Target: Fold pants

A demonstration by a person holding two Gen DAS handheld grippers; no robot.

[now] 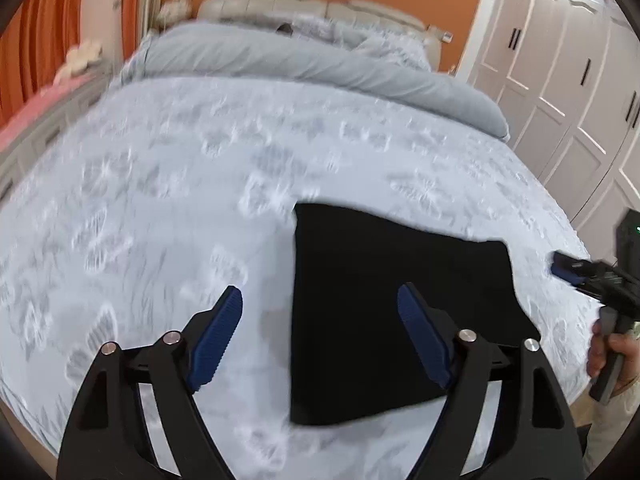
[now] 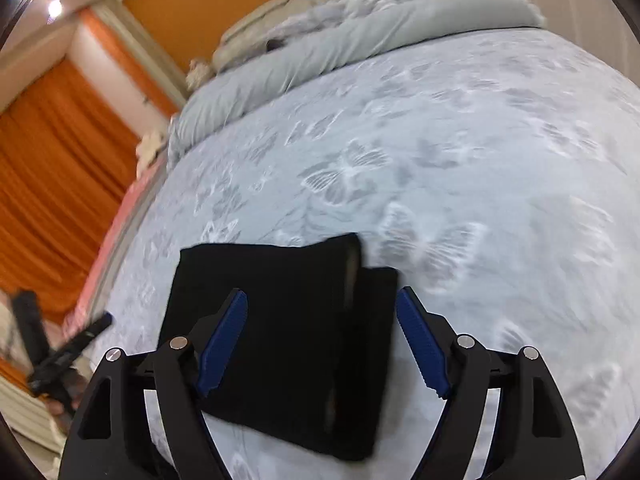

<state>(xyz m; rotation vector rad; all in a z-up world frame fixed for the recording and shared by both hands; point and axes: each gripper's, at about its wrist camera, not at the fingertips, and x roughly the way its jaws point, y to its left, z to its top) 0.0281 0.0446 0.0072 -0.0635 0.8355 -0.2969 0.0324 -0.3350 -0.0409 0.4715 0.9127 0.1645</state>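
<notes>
The black pants (image 1: pixel 384 304) lie folded into a flat rectangle near the front edge of the bed (image 1: pixel 168 184). In the right wrist view the pants (image 2: pixel 288 336) show stacked layers along their right side. My left gripper (image 1: pixel 320 300) is open and empty, held above the pants' left edge. My right gripper (image 2: pixel 322 300) is open and empty, held above the pants. The right gripper also shows in the left wrist view (image 1: pixel 568 270), to the right of the pants. The left gripper shows at the left in the right wrist view (image 2: pixel 96 326).
The bed has a pale blue butterfly-print sheet (image 2: pixel 460 152). A grey duvet (image 1: pixel 304 60) lies rolled at the head end by the headboard (image 1: pixel 304 4). White wardrobe doors (image 1: pixel 560 80) stand on the right. Orange curtains (image 2: pixel 52 184) hang on the left.
</notes>
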